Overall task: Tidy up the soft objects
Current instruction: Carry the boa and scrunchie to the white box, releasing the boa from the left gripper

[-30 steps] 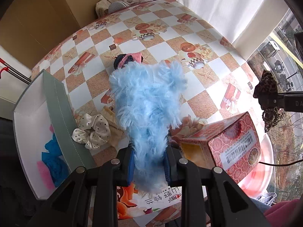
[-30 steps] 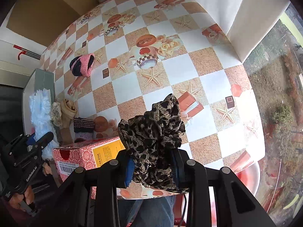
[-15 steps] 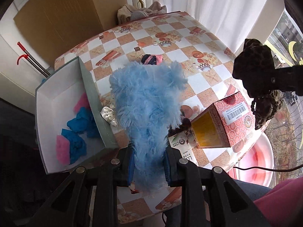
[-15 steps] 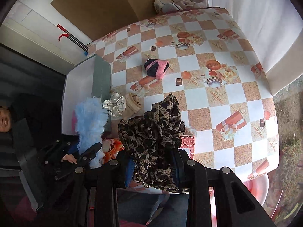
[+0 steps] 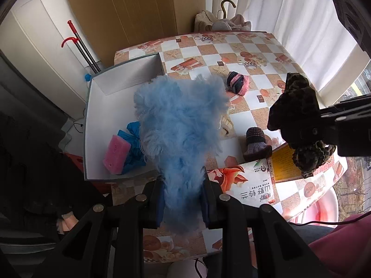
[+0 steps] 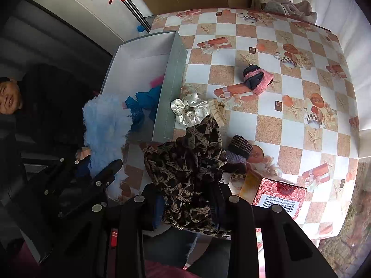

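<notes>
Left wrist view: the left gripper (image 5: 183, 199) has its jaws clenched on a fluffy blue scrunchie (image 5: 180, 125), held in the air over the near edge of a grey box (image 5: 92, 125) containing a pink sponge (image 5: 116, 154) and blue cloth (image 5: 133, 139). To the right, the right gripper (image 6: 187, 206) grasps a leopard-print scrunchie (image 6: 187, 162) above the checkered desk (image 6: 266, 125). On the desk lie a white dotted scrunchie (image 6: 189, 112), just beside the box, and a pink-and-black scrunchie (image 6: 257, 80).
</notes>
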{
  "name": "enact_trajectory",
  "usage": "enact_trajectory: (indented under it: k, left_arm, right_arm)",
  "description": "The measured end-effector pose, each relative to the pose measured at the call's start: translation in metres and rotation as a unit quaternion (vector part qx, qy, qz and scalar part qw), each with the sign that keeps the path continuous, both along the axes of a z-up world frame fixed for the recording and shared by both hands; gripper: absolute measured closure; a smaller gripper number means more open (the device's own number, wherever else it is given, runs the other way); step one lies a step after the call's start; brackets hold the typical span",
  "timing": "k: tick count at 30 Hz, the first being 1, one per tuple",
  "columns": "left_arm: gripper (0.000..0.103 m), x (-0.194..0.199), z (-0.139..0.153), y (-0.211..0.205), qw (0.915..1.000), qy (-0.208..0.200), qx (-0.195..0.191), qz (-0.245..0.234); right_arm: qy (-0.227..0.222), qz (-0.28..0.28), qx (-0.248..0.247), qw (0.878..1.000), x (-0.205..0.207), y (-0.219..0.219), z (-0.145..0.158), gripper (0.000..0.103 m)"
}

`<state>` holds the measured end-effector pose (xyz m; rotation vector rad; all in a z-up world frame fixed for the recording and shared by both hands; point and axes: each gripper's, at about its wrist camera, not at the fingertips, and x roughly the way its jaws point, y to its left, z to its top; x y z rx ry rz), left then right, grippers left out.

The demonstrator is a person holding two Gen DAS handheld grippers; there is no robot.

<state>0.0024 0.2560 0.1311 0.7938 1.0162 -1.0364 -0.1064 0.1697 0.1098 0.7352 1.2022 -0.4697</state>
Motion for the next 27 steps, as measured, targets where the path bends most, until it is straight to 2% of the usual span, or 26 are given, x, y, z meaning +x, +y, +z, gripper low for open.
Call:
enact_trajectory:
  k: [8, 27]
  left_arm:
    - [0.075, 0.015, -0.002, 0.013, 0.9992, 0.005, 0.0, 0.039]
    - [0.075, 0.025, -0.006, 0.017, 0.9986, 0.007, 0.002, 0.053]
  right_arm:
    - [0.013, 0.029, 0.005, 0.999, 0.017, 0.007, -0.007, 0.069]
    - [0.022, 0.04, 0.007, 0.999, 0.028, 0.006, -0.012, 0.069]
